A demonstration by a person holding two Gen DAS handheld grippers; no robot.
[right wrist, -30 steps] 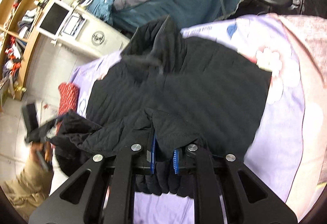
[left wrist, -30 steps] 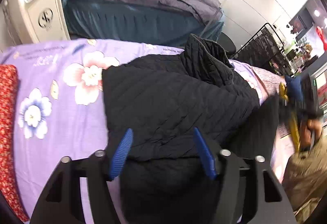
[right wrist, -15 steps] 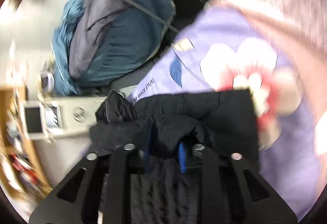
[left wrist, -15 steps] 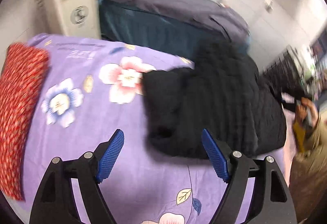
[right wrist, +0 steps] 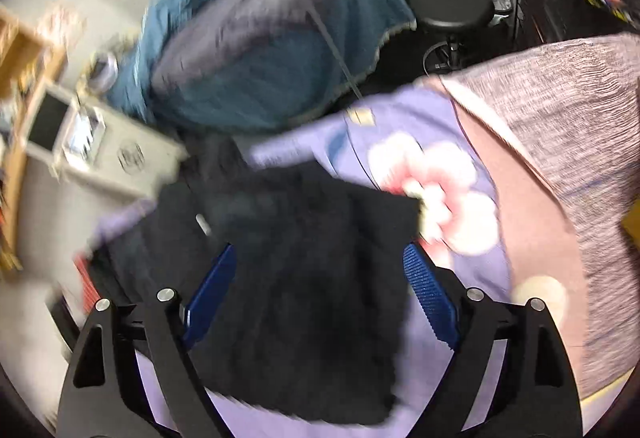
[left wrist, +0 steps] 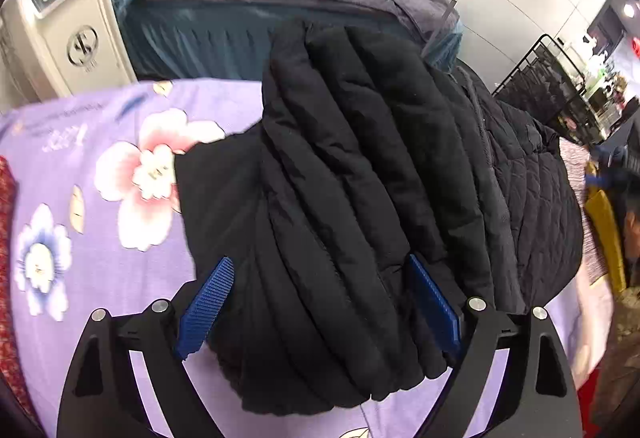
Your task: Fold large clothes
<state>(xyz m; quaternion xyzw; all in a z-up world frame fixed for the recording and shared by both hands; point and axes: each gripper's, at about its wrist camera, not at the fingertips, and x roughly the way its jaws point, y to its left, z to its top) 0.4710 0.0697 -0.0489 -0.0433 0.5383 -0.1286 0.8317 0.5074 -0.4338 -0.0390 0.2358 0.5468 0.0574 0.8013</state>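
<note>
Light: bright, even indoor light
Left wrist view: sharp, soft shadows
Right wrist view: motion-blurred throughout
Edges: fisheye bending, dark corners

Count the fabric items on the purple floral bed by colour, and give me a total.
Black: 1, the quilted padded jacket
Red: 1, the patterned red cushion, at the left edge
Total: 2, both lying on the purple floral sheet

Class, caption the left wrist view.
Open left claw straddles the folded black quilted jacket on the floral purple sheet.

Floral purple sheet (left wrist: 120, 246), teal bed (left wrist: 224, 34), black stool (right wrist: 454, 8), perhaps a shelf (right wrist: 16, 86).
</note>
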